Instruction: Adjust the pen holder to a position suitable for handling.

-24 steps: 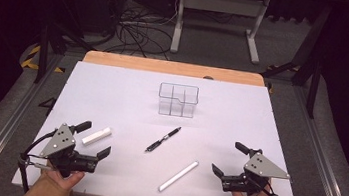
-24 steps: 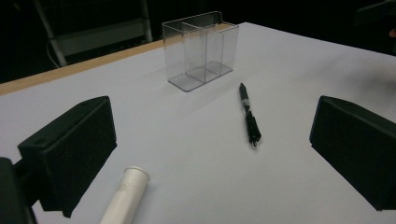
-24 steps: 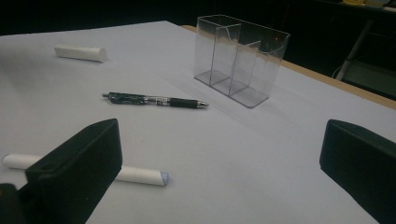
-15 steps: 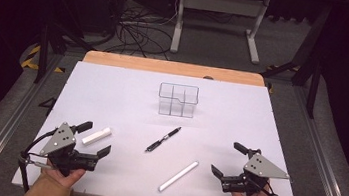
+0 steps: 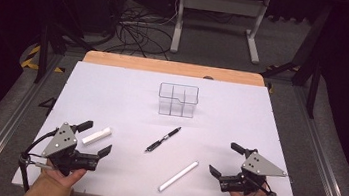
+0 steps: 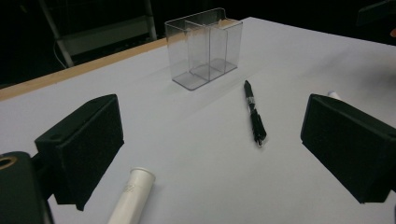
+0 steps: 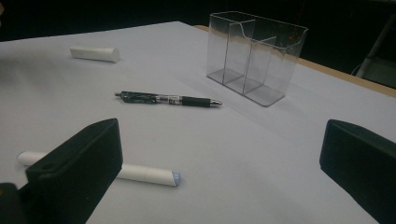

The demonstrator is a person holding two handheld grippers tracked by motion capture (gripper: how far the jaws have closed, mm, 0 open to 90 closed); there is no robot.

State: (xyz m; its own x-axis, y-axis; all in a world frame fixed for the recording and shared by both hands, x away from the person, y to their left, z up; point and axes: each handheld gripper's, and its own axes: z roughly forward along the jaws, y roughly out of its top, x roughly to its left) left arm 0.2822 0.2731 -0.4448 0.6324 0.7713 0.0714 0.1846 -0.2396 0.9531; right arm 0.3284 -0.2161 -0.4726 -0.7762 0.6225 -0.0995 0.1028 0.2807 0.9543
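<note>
White tube, short and stubby, lay on the table between the spread jaws of the left gripper, which touched nothing and held nothing; the tube sat well to the left of the pen and nearer the person than the clear organizer. Pen, black, lay slantwise near the table's middle, just in front of the organizer, which stood upright with its compartments bare. To the right of the pen and closer to the table's near edge lay a longer white stick. Farther right of the pen, the right gripper rested in the person's hand with its jaws wide apart, gripping nothing.
</note>
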